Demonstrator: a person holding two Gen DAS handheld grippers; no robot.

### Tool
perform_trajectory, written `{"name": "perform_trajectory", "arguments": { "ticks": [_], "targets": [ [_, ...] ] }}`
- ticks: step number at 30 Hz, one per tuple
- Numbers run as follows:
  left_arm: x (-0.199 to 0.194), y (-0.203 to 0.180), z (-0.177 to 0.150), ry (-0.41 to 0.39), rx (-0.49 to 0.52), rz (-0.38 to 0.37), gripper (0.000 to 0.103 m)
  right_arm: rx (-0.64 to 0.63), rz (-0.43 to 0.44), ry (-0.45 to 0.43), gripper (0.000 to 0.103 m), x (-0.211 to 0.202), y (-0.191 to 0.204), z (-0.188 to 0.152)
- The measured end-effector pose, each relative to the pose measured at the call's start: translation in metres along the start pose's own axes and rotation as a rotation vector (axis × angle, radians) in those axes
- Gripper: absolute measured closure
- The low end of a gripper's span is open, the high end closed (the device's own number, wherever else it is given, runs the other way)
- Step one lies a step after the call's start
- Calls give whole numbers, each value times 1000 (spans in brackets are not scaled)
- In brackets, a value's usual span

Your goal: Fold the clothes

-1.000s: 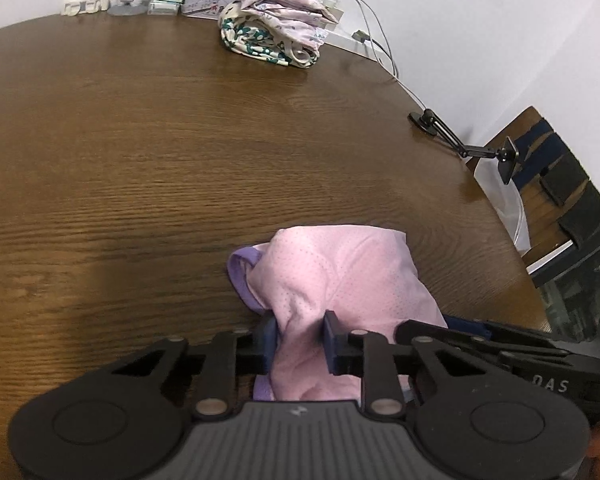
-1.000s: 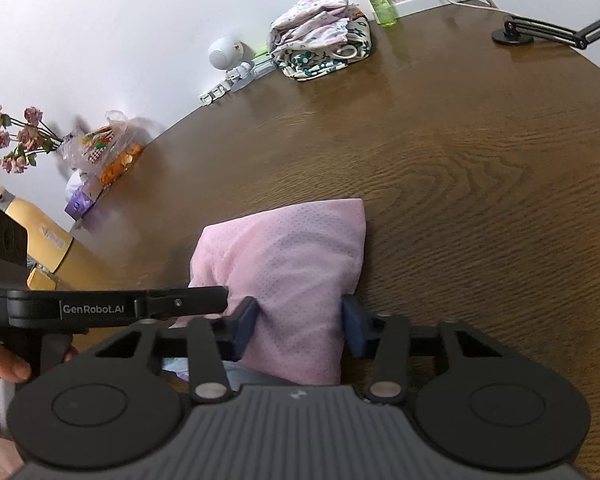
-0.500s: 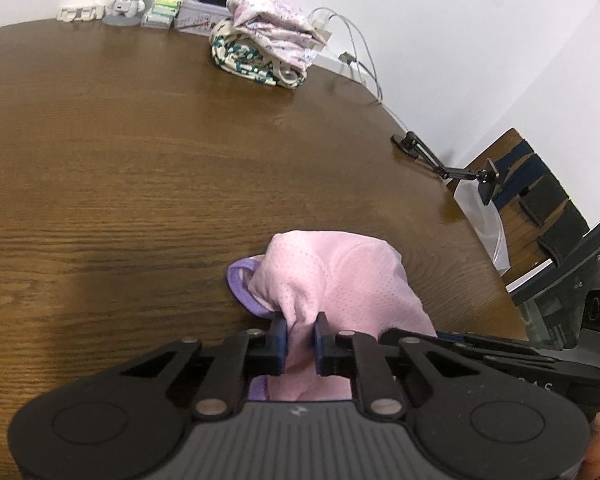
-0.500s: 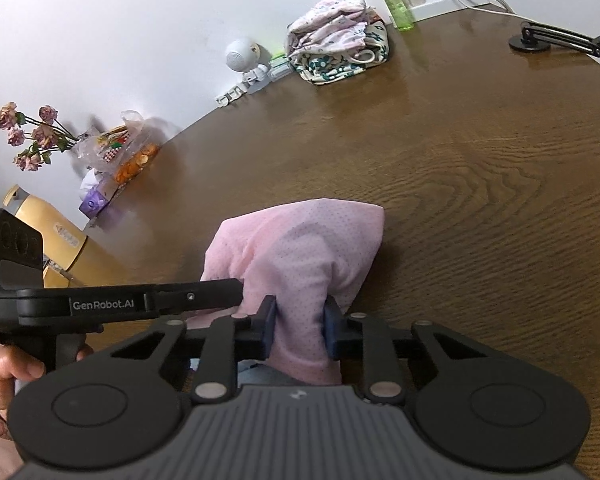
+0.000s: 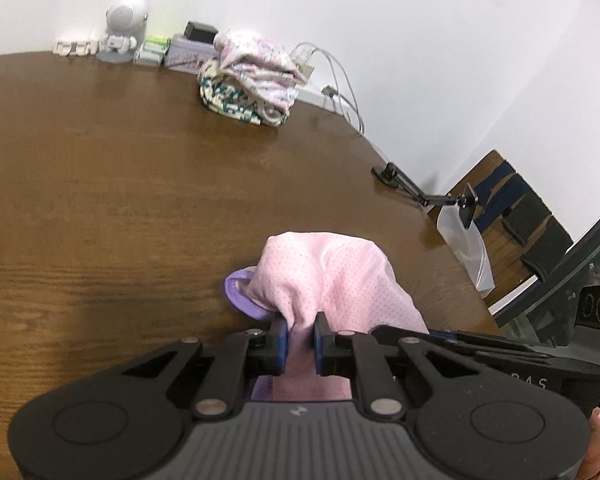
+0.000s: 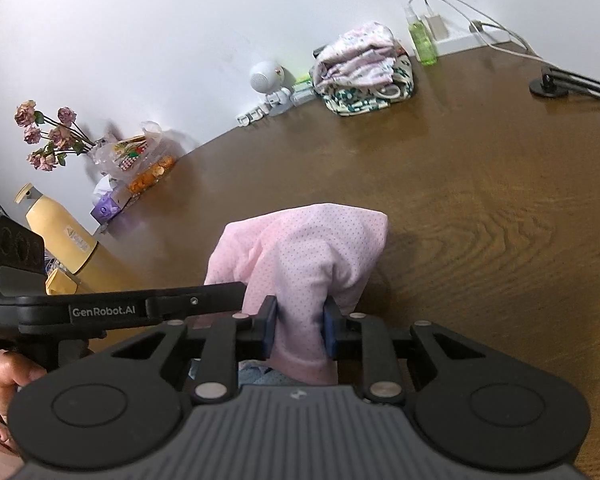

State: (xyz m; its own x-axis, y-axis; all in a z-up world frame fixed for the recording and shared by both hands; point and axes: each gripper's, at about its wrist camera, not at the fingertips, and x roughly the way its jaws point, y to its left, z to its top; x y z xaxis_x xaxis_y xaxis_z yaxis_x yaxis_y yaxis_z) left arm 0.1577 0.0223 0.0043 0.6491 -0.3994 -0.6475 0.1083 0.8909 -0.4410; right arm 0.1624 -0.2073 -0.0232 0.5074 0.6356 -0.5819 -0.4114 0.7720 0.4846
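With both the left gripper (image 5: 299,344) and right gripper (image 6: 299,330) pinching the pink garment (image 6: 308,256) over the desk (image 6: 480,200), I am probably beginning a fold, needing an even carry forward.

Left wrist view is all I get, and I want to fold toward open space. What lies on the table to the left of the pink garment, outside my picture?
Observer: A yellow bottle stands at the table's left edge.
Operator: Anything else along that side?
Observer: A clear bag of snacks, with dried pink flowers behind it.
Operator: Is the right hand-held gripper gripping the pink garment?
Observer: Yes, the right hand-held gripper is shut on a bunched fold of the pink garment.
Operator: Anything behind the folded pile?
Observer: A green spray bottle stands to the right of the folded clothes pile, by the wall.
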Motion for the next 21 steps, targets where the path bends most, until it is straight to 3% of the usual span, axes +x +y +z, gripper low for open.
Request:
{"name": "perform_trajectory", "arguments": {
  "ticks": [6, 11, 21],
  "targets": [
    [-11, -6, 17, -55, 26, -10, 92, -31, 8, -34, 81, -4, 7, 15],
    [-20, -23, 56, -144, 96, -16, 92, -71, 3, -95, 81, -10, 16, 44],
    [-14, -54, 183, -293, 156, 65, 92, -115, -4, -250, 81, 13, 34, 170]
  ]
}}
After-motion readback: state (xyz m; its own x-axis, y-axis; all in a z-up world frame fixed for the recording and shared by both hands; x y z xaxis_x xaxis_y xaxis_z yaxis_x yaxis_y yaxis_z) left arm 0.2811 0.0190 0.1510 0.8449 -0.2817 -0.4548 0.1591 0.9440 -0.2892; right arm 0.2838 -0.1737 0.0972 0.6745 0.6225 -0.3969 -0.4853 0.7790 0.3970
